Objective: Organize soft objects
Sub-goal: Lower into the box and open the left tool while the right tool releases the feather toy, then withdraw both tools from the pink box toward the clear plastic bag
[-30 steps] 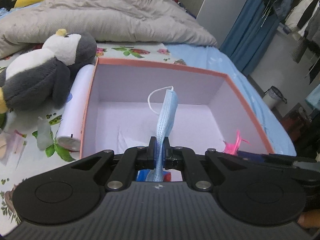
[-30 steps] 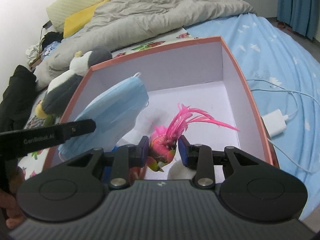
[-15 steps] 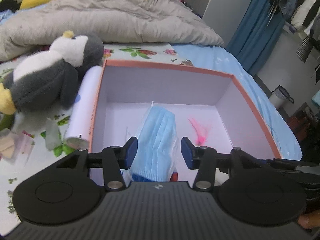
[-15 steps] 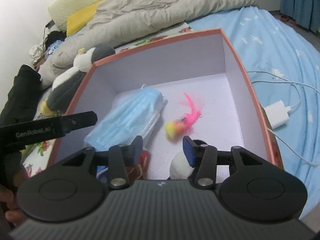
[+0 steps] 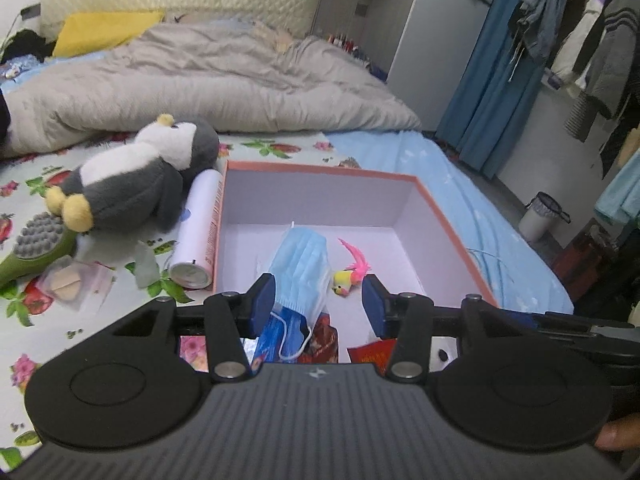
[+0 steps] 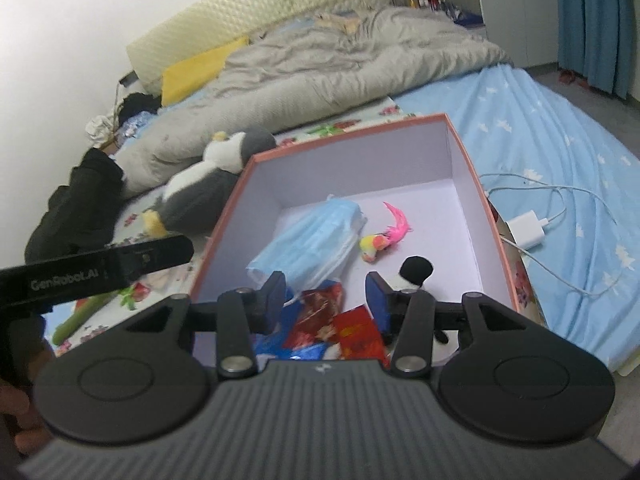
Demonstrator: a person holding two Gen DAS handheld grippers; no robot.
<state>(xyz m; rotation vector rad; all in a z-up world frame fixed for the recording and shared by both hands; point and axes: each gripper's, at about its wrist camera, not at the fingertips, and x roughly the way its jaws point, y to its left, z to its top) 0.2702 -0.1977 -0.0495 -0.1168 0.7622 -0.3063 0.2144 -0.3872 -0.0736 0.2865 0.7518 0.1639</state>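
Note:
A salmon-rimmed box (image 5: 320, 169) (image 6: 348, 136) with a white inside sits on the bed. In it lie a blue face mask (image 5: 302, 260) (image 6: 308, 244) and a pink feathered bird toy (image 5: 350, 272) (image 6: 384, 236), side by side on the floor of the box. My left gripper (image 5: 319, 302) hangs open above the box's near edge, holding nothing. My right gripper (image 6: 326, 296) is open too, empty, above the near part of the box. A grey and white penguin plush (image 5: 132, 176) (image 6: 208, 192) lies on the bed left of the box.
Red and blue packets (image 6: 352, 332) and a black-and-white soft thing (image 6: 416, 270) lie at the box's near end. A white can (image 5: 198, 232) leans along its left wall, beside a green brush (image 5: 36, 244). A charger with cable (image 6: 528, 228) lies to the right. A grey duvet (image 5: 200, 80) is behind.
Both grippers opened: the left let go of the mask, the right let go of the bird, and both things now lie in the box. Both grippers drew back and upward.

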